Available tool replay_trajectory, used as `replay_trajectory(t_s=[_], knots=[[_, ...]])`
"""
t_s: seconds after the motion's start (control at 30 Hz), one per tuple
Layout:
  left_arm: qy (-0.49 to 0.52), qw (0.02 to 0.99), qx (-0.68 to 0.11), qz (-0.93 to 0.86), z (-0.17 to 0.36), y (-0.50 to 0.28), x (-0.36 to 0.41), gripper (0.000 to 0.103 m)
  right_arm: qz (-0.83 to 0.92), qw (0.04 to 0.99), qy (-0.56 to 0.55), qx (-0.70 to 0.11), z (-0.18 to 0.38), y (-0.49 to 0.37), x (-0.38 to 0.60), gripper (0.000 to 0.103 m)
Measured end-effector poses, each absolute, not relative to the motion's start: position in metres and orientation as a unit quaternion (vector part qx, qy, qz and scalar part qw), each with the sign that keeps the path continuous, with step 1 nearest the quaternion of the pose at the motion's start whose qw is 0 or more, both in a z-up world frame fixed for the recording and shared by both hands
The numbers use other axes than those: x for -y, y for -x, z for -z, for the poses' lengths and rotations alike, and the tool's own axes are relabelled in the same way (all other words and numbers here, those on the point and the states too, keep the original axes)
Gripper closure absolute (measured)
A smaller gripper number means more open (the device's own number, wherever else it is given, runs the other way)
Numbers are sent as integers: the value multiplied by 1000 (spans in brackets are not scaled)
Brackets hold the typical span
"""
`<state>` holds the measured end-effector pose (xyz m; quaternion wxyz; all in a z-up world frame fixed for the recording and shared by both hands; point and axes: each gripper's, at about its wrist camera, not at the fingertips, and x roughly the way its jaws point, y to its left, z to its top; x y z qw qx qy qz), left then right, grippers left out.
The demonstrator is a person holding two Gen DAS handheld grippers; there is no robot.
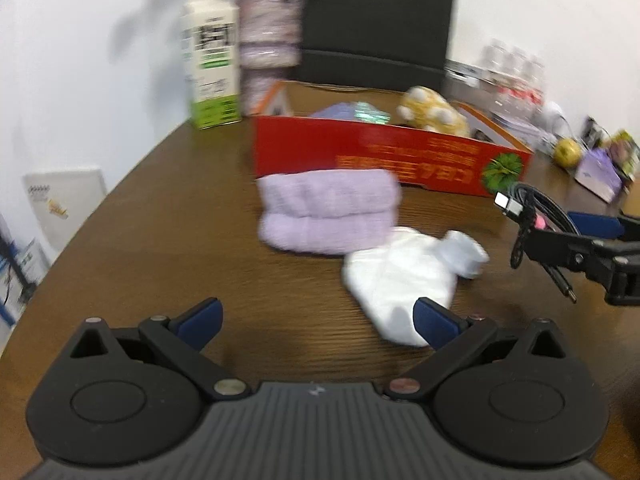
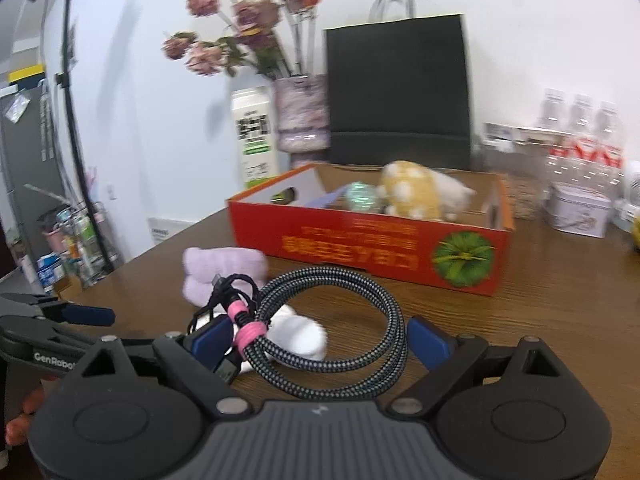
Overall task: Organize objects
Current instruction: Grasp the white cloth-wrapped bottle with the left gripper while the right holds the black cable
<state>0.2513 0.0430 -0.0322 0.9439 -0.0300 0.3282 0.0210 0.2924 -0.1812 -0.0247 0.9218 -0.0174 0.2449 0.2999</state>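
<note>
The coiled cable [image 2: 320,328], a grey braided loop bound with a pink tie, hangs above the bench [image 2: 560,300] near the red box [image 2: 372,240]. It sits between the fingers of the right hand-held gripper [image 2: 320,338]; whether they pinch it I cannot tell. Best carried level over the near wall, then lowered beside the plush toy [image 2: 412,192]. The left hand-held gripper [image 1: 316,320] gapes empty by the white bundle [image 1: 404,276] and lilac towel [image 1: 328,212].

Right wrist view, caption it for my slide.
Right tongs carry a coiled braided cable toward the red box.
</note>
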Motion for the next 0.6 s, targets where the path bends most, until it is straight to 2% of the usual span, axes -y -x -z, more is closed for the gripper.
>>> replay_trajectory(t_s=[0.23, 0.53, 0.57, 0.6], knots=[[-22, 939, -343, -17, 38, -279, -3, 0, -272, 930, 15, -245, 27, -296, 217, 9], [-25, 939, -342, -21, 50, -301, 16, 0, -270, 931, 4, -244, 27, -295, 229, 9], [-27, 940, -338, -24, 50, -299, 18, 1, -272, 931, 5, -242, 26, -294, 228, 9], [-27, 942, -335, -23, 50, -298, 18, 10, -273, 931, 5, -242, 26, -293, 227, 9]])
